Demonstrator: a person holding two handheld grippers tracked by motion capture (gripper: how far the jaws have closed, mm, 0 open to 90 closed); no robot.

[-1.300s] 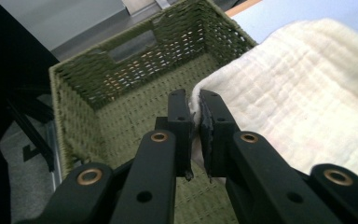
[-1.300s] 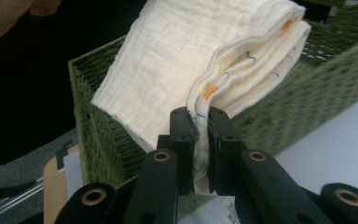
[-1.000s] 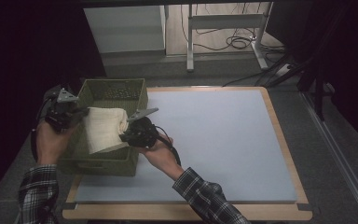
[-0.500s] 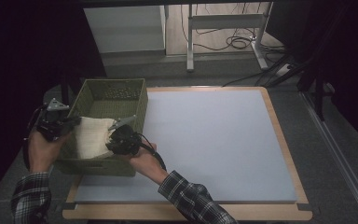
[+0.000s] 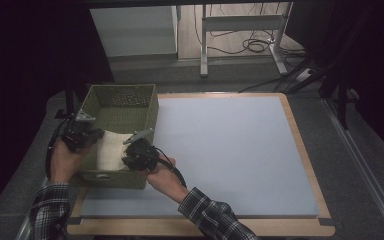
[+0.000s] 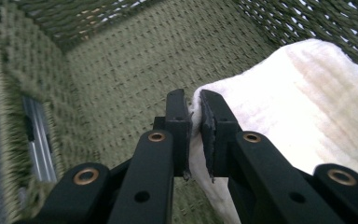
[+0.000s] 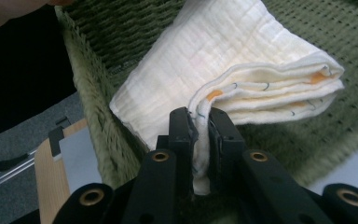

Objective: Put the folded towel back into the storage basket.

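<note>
A folded cream cloth (image 5: pixel 111 149) hangs inside the green woven basket (image 5: pixel 121 93) at the table's left edge. My left gripper (image 5: pixel 93 137) is shut on the cloth's left edge (image 6: pixel 284 102), its jaws (image 6: pixel 195 126) pinching a fold down inside the basket. My right gripper (image 5: pixel 130 153) is shut on the cloth's right side, where layered edges with orange marks (image 7: pixel 242 74) show between its jaws (image 7: pixel 203 126). The cloth sags between the two grippers, low in the basket's near half (image 7: pixel 98 121).
The pale blue mat (image 5: pixel 230 150) with a wooden border (image 5: pixel 300 145) stretches to the right of the basket. Dark floor, a cable tangle (image 5: pixel 252 46) and metal stand legs (image 5: pixel 280 55) lie beyond the table's far edge.
Both grippers have lowered the cloth from above the basket rim down into the basket, moving toward the near side. The cloth now sits lower and flatter.
</note>
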